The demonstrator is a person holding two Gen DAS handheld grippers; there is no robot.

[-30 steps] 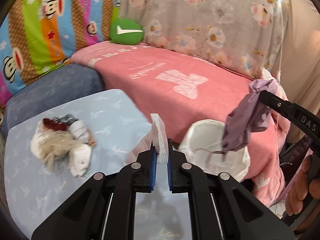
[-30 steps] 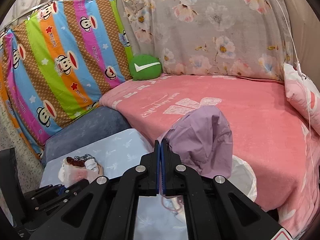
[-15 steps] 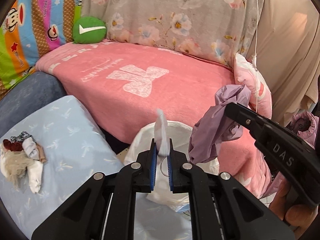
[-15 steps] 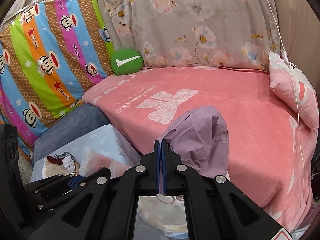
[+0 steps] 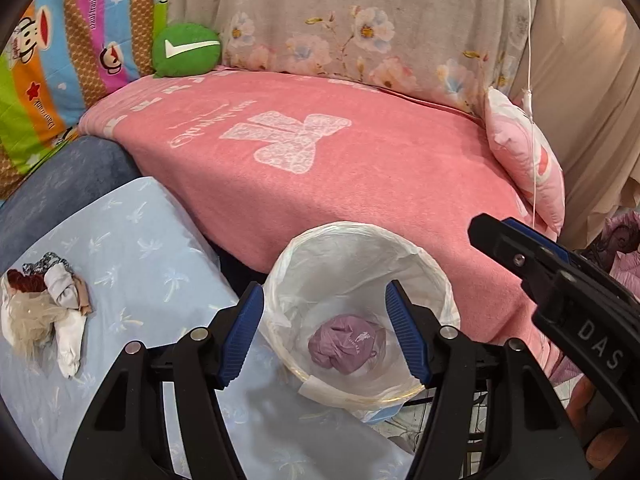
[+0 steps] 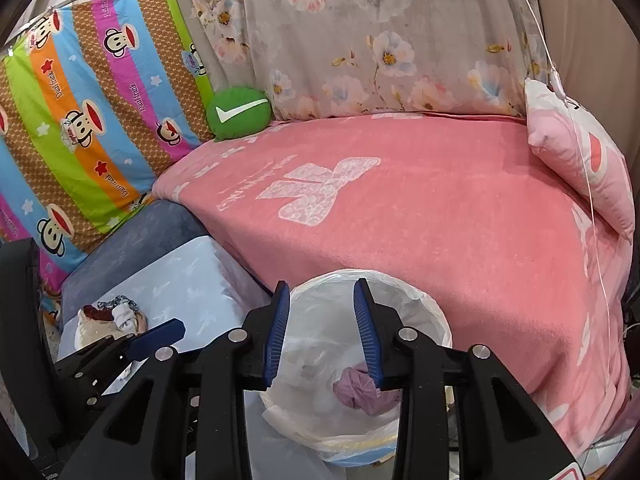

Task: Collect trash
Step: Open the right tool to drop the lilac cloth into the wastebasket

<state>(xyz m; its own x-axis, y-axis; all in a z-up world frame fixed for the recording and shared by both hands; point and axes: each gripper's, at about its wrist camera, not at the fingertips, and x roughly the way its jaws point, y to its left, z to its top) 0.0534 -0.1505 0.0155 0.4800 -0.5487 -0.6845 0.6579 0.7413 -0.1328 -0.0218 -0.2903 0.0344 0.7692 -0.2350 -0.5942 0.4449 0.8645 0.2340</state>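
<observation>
Left wrist view: both the left hand-held gripper [image 5: 324, 334] and right hand-held gripper [image 6: 322, 332] now gape empty; the crumpled purple wad [image 5: 346, 346] has dropped into the round, plastic-lined bin [image 5: 400, 240] beneath them.

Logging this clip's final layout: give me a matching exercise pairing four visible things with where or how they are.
Things:
1. purple crumpled wad
2. green round cushion
3. pile of scraps
4. left gripper

Places or states:
A. on the light-blue cloth
B. open, above the bin
C. at the bottom of the white-lined bin
D. at the far corner of the pink blanket

Pairs: 1-C, 2-D, 3-A, 4-B
</observation>
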